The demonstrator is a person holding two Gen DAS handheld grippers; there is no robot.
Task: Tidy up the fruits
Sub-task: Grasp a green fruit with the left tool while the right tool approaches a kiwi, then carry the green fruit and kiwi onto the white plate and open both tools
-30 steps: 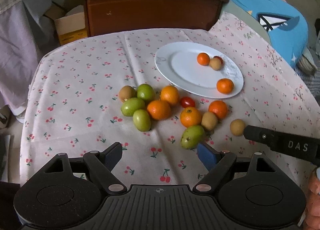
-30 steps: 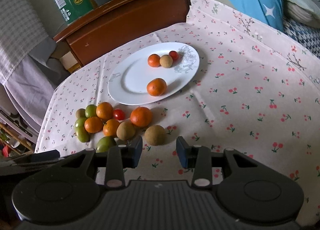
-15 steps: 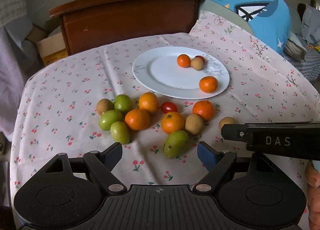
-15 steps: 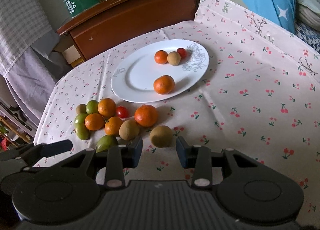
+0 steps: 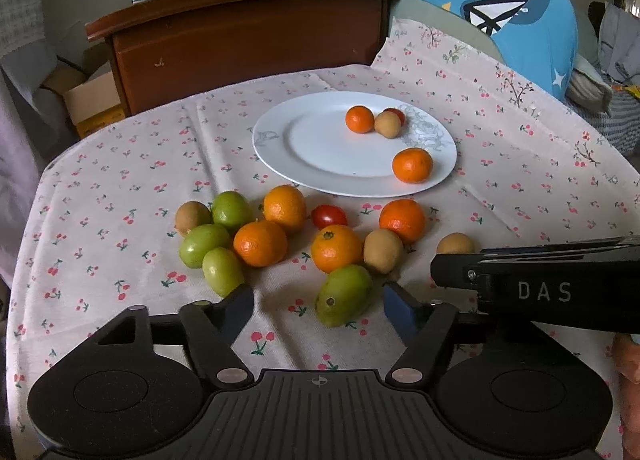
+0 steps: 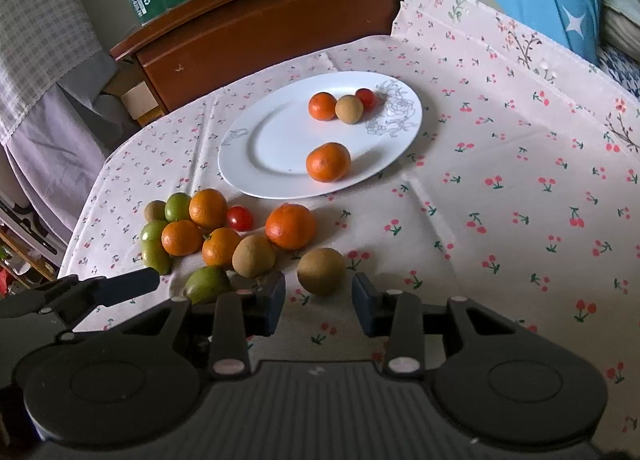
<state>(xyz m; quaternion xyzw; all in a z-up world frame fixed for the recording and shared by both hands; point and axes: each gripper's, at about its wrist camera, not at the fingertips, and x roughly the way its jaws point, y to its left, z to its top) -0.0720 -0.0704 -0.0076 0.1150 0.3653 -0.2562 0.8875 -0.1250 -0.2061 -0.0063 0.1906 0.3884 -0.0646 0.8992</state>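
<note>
- Plate (image 5: 280, 140) holds two oranges, a brown fruit and a tomato along its right half.
- Loose fruit lies on the cloth just in front of the plate.
- Left gripper (image 5: 318, 306), in front of the plate, has its jaws closing; a green fruit (image 5: 344, 294) sits between them, unpressed.
- Right gripper (image 6: 318, 302) is partly open, holding nothing; a brown fruit (image 6: 321, 271) lies just ahead of its gap.
</note>
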